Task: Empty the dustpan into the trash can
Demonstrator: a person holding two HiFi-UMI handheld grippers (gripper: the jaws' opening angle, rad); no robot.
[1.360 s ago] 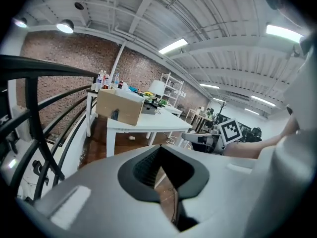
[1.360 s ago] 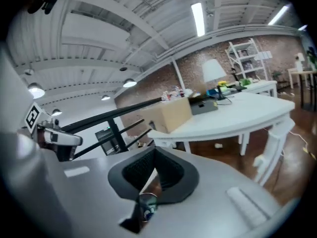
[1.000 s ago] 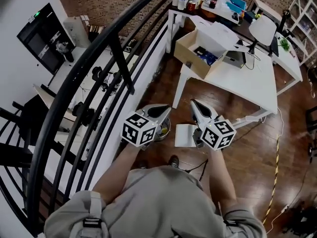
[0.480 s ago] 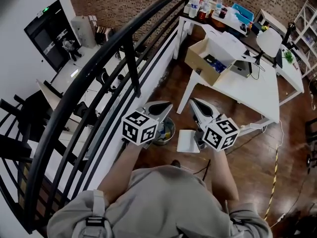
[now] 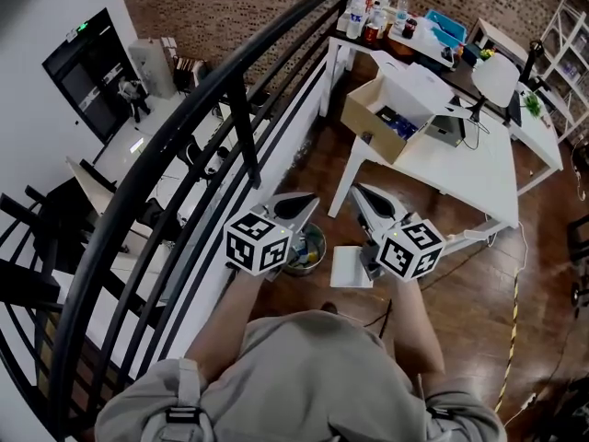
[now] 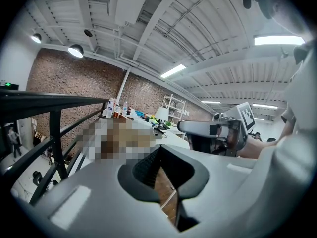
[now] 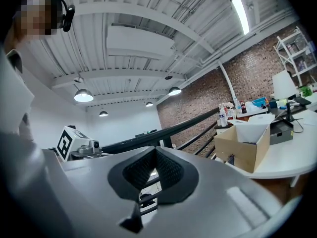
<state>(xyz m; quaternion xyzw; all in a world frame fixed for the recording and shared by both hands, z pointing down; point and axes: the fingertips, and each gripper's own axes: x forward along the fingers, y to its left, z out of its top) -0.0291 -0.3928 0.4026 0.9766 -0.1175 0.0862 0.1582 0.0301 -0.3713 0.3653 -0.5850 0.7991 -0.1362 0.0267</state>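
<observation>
In the head view a small round trash can (image 5: 310, 247) with colourful bits inside stands on the wooden floor, partly hidden under my left gripper (image 5: 307, 201). A white dustpan (image 5: 346, 267) lies flat on the floor just right of the can, below my right gripper (image 5: 360, 192). Both grippers are held up over them, side by side, pointing away from me. The left gripper (image 6: 161, 151) has its jaws together with nothing between them. The right gripper (image 7: 155, 150) is likewise shut and empty. Neither one touches the dustpan.
A black stair railing (image 5: 230, 90) runs diagonally on the left with a drop beyond it. A white table (image 5: 460, 159) stands ahead, carrying an open cardboard box (image 5: 386, 109). A striped cable (image 5: 511, 320) trails along the floor on the right.
Both grippers have risen a little above the floor, still shut. The trash can and dustpan stay where they were on the floor.
</observation>
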